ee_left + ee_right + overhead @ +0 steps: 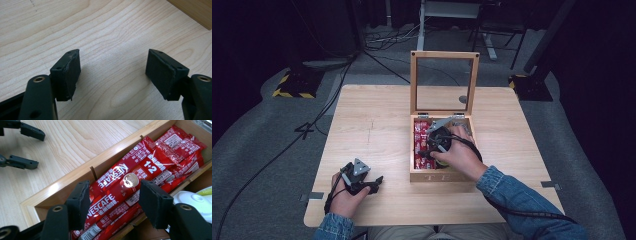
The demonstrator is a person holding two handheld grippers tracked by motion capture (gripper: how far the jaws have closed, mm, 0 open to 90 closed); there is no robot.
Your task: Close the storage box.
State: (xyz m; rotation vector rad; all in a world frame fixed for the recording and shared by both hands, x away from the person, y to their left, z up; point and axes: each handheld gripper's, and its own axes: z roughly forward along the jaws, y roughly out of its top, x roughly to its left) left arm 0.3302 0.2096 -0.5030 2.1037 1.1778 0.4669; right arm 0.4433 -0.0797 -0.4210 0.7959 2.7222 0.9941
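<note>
A wooden box (442, 176) with its glass lid (413, 85) standing upright sits on the table's right half. Its left compartment holds several red Nescafe sachets (419, 131) lying lengthwise. My right gripper (426, 151) reaches into that compartment from the near right. In the right gripper view its jaws (115, 195) stand open on either side of the top sachet (140, 167), and the pads do not press on it. My left gripper (377, 182) rests low over the table near the front edge, left of the box, open with only bare wood between its jaws (113, 62).
A white rounded object (192, 200) with a green one beside it lies in the box's right compartment, behind a thin divider. The box's corner (197, 12) lies just beyond the left gripper. Bare table (372, 125) stretches left of the box. Stands and cables cover the floor behind.
</note>
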